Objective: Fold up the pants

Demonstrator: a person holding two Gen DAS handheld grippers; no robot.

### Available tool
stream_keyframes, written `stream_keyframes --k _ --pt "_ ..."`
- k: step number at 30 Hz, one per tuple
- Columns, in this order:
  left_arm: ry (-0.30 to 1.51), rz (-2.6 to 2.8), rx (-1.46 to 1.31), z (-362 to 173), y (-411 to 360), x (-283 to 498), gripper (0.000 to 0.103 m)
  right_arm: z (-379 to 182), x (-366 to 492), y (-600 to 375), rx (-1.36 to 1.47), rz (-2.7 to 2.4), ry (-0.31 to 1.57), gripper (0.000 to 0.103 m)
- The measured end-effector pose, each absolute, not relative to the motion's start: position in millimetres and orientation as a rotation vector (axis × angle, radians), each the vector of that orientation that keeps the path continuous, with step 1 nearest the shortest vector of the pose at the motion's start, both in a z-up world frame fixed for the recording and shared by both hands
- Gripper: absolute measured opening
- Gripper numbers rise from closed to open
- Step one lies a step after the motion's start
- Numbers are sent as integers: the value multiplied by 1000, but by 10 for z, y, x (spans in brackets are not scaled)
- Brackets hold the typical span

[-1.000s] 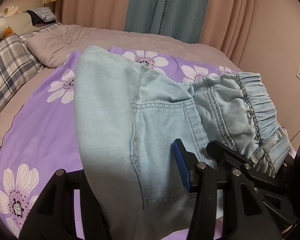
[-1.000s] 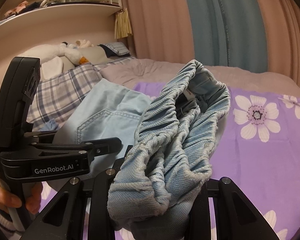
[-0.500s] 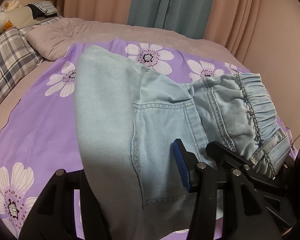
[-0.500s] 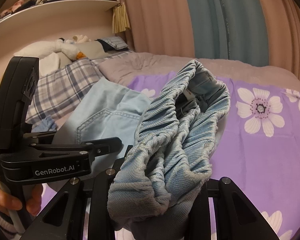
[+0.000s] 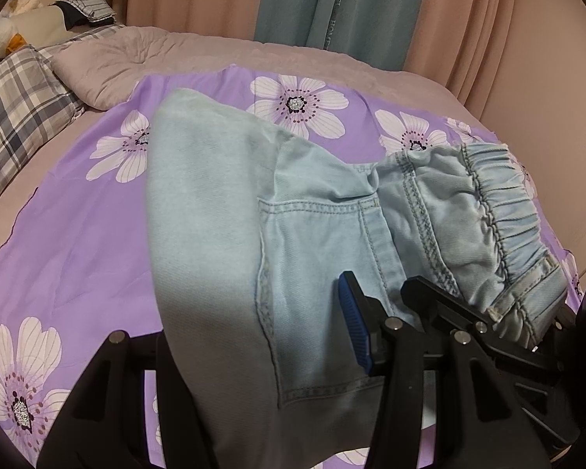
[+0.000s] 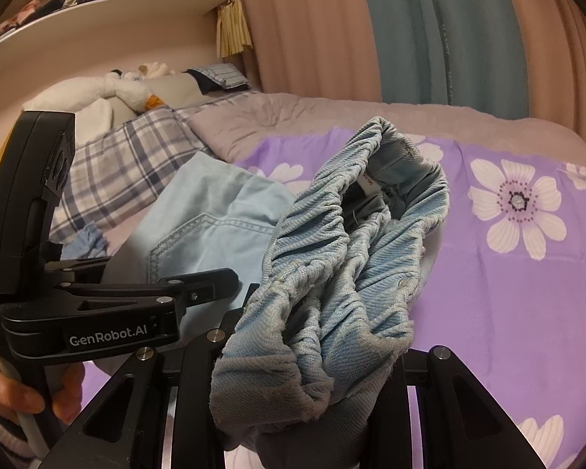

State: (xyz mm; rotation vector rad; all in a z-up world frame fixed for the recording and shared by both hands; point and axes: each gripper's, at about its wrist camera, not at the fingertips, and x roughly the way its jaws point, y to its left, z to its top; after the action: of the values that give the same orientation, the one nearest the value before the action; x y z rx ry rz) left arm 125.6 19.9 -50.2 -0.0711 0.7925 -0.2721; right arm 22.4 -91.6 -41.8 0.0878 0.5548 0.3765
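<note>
Light blue denim pants (image 5: 222,226) with an elastic waistband (image 5: 504,211) hang over a bed with a purple flowered sheet (image 5: 74,242). My left gripper (image 5: 261,355) is shut on the pants near the back pocket (image 5: 324,273); cloth drapes over its fingers. My right gripper (image 6: 304,387) is shut on the bunched waistband (image 6: 332,273). The left gripper shows in the right wrist view (image 6: 97,312), just left of the waistband, held by a hand. The right gripper's arm (image 5: 488,328) crosses the lower right of the left wrist view.
A plaid pillow (image 5: 15,113) and a grey pillow (image 5: 109,66) lie at the bed's head, with stuffed toys (image 6: 136,90) behind. Pink and teal curtains (image 5: 332,4) hang beyond the bed. A wall shelf (image 6: 97,8) is above. A small blue garment (image 6: 86,242) lies by the pillow.
Both grippers have moved with the pants a little farther over the bed, so the view has shifted. The grips have not changed.
</note>
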Motion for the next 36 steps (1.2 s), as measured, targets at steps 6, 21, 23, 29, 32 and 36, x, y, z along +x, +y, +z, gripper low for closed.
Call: stream_keyframes --k 6,21,23,29,32,36 --pt "800 -269 -75 -539 193 1290 51 -430 253 -897 88 372 566 33" --pt "822 -262 -85 -648 190 1410 51 -455 314 -887 86 369 587 33" --pt "826 -262 -86 -665 191 1428 51 -466 327 -884 87 368 591 33" --pt "835 -258 -85 -694 168 1481 51 -487 363 -875 90 365 602 33" --pt "835 -258 -83 -704 162 1481 51 -493 372 -874 92 364 606 33" --pt "840 -259 -81 -731 152 1512 51 -492 381 -879 92 363 609 33"
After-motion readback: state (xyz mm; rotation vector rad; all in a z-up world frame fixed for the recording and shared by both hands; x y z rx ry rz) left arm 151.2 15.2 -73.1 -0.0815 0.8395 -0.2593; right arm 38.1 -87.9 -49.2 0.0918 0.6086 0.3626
